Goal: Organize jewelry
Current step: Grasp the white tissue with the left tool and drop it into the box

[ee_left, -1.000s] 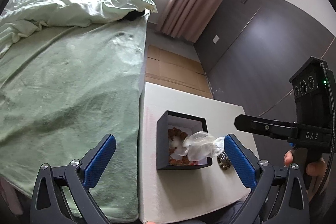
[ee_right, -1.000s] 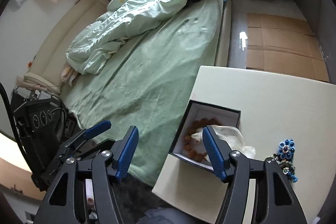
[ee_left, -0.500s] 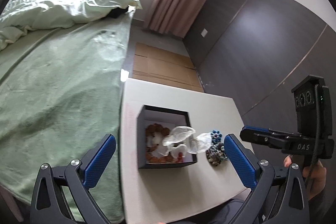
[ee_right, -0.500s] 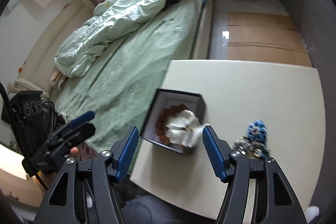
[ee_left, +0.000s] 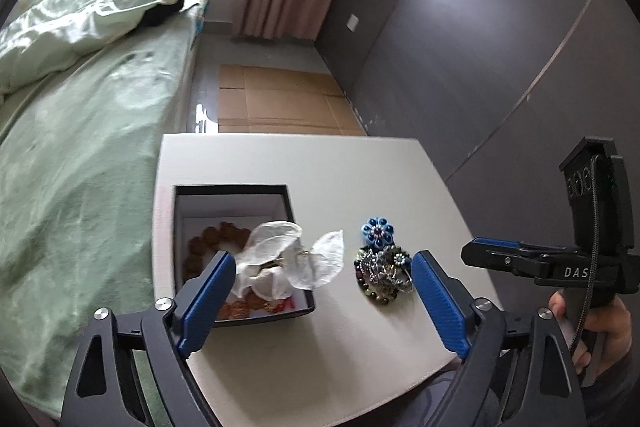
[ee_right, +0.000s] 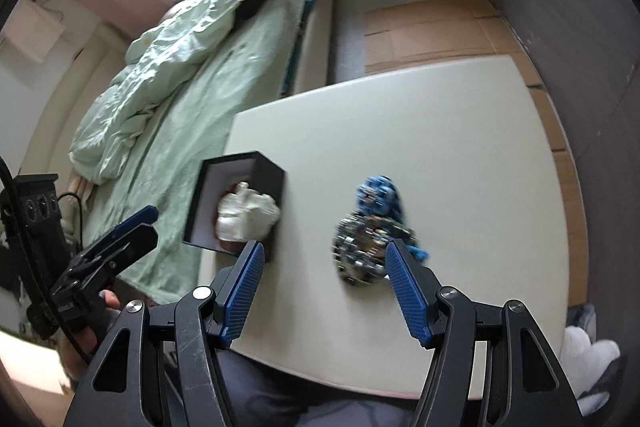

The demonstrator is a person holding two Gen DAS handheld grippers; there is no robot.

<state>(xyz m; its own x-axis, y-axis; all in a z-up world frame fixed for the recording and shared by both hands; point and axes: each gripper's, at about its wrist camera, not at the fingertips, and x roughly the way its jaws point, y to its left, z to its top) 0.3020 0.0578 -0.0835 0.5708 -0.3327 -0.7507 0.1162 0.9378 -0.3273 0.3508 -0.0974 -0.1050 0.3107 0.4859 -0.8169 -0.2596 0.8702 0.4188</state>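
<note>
While both grippers hang above the desk (ee_left: 352, 171), the scene reads like this:

Done: a brown bead bracelet (ee_left: 208, 239) and a crumpled clear bag (ee_left: 288, 259) already lie in the black box (ee_left: 232, 191); the bag spills over the box's right wall.
Left: a blue flower brooch (ee_left: 378, 233) and a tangled heap of beads (ee_left: 384, 271), touching each other, wait on the desk just right of the box.
Left gripper (ee_left: 320, 299): fingers closing, nothing between them, above box and heap.
Right gripper (ee_right: 324, 287): fingers apart, empty, the heap just ahead of them.
Edges: the box sits near the desk's bed-side edge; the bed (ee_left: 80, 163) lies close beside.
Room: bare desk lies beyond the jewelry and toward the wall.
</note>
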